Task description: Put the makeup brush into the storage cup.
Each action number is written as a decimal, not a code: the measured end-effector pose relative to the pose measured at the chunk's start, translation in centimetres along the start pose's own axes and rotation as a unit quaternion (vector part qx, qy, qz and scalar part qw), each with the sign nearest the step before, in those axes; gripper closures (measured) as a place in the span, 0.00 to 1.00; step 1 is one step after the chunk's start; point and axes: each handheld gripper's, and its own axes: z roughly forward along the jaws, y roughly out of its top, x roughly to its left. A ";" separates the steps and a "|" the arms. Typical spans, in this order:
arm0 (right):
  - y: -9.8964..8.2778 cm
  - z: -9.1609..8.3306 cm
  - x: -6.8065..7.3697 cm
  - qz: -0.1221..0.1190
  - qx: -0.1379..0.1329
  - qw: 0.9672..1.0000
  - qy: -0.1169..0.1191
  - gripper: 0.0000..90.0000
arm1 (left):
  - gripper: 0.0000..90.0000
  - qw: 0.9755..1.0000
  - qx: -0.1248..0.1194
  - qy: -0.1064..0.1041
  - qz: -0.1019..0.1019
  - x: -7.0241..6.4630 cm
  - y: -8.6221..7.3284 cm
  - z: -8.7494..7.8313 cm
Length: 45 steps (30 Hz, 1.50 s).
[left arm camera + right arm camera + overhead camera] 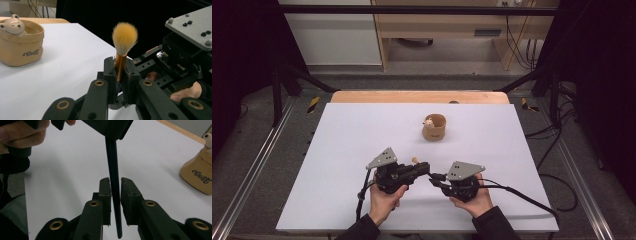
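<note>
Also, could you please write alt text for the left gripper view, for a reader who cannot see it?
The left gripper has its two black jaws shut on a makeup brush, held upright with its orange bristles on top. Behind it, at the left, a tan cup with a small bear figure on its rim stands on the white table. The right gripper is at the right.

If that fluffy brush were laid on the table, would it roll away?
Probably somewhat: the brush has a slim round handle, so it may roll, though the wide soft bristle head should slow it. It looks light and stiff, held upright by the left gripper.
</note>
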 end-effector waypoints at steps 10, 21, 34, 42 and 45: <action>0.4 -0.4 -0.1 0.018 -0.013 1.000 -0.012 0.62 | 0.92 0.999 0.005 0.028 0.015 -0.2 0.3 -0.2; 1.0 -0.1 0.3 0.014 -0.017 1.000 -0.016 0.66 | 0.92 0.999 0.016 0.035 0.023 -0.7 0.2 0.1; 1.2 -0.1 0.4 0.011 -0.021 1.000 -0.009 0.85 | 0.93 0.999 0.020 0.031 0.021 -0.8 0.1 0.3; 1.2 -0.1 0.4 0.007 -0.028 1.000 -0.005 0.89 | 0.93 0.999 0.022 0.029 0.020 -0.7 0.0 0.4; 1.2 -0.1 0.5 0.005 -0.027 1.000 -0.004 0.90 | 0.93 0.999 0.025 0.028 0.019 -0.7 0.0 0.4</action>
